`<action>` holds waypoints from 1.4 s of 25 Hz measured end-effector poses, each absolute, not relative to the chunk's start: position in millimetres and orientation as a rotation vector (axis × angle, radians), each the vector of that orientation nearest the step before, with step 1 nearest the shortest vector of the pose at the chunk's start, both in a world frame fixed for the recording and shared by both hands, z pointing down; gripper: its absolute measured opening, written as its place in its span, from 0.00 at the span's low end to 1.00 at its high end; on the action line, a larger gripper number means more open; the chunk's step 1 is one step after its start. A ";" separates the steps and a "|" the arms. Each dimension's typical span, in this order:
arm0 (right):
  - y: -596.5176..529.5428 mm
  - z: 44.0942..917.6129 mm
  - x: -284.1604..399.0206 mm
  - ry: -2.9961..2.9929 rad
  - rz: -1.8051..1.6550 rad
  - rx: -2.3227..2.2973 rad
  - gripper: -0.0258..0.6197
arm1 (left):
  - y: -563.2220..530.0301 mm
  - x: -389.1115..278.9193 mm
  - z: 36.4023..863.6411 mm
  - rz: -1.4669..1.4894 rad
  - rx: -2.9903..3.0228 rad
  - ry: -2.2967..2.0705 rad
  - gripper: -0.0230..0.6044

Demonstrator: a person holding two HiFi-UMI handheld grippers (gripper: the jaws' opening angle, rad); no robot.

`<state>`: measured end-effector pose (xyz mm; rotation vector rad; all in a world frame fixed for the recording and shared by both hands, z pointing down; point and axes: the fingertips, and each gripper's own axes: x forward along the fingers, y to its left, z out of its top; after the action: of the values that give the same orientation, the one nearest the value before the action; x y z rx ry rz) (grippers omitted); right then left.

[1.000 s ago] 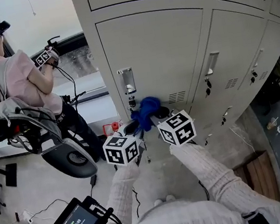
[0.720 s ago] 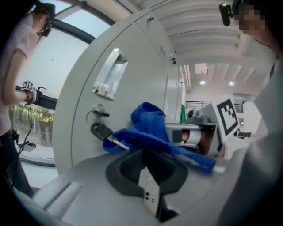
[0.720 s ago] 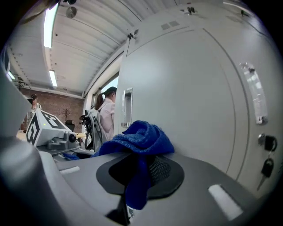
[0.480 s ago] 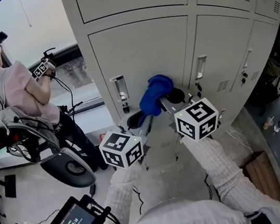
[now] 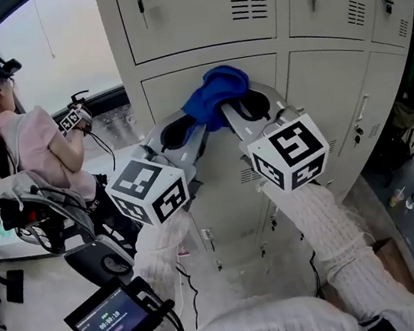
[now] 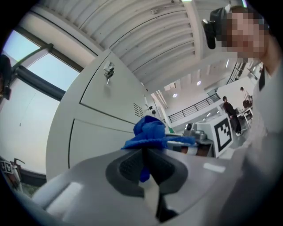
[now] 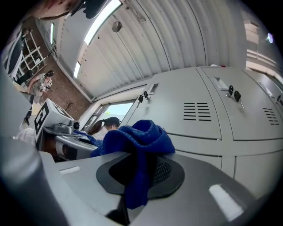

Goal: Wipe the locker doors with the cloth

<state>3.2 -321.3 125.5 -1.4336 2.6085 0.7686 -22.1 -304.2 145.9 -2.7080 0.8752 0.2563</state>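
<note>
Left gripper [image 6: 143,165] and right gripper [image 7: 139,172] each pinch a fold of the blue cloth [image 5: 214,89], which is bunched just ahead of both. It sits at the locker door [image 5: 180,95] in front; contact unclear. Judged mid-wipe. No door shows what has been wiped, so the doors above and right likely remain.

Lockers [image 5: 199,14] fill upper centre and right of frame. Cloth [image 5: 214,89] at centre, in front of a locker door, on tips of left gripper [image 5: 189,125] and right gripper [image 5: 233,106]. Person [image 5: 28,142] far left, screen [image 5: 111,322] lower left.
</note>
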 end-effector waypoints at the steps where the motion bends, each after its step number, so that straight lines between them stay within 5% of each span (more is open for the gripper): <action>1: -323.5 118.2 1.9 2.600 0.786 -1.437 0.11 | -305.5 -23.9 138.4 0.269 -2.696 0.879 0.04; 18: -338.5 120.9 -3.3 2.637 0.748 -1.419 0.11 | -314.9 -24.2 138.8 0.295 -2.705 0.933 0.04; 35: -333.2 203.2 -6.5 2.678 0.611 -1.441 0.11 | -326.4 -28.7 229.5 0.154 -2.842 1.053 0.04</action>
<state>-6.5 -333.2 203.2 -1.4406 2.6778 0.6110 -28.7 -326.4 229.5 -2.8422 1.0527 0.1545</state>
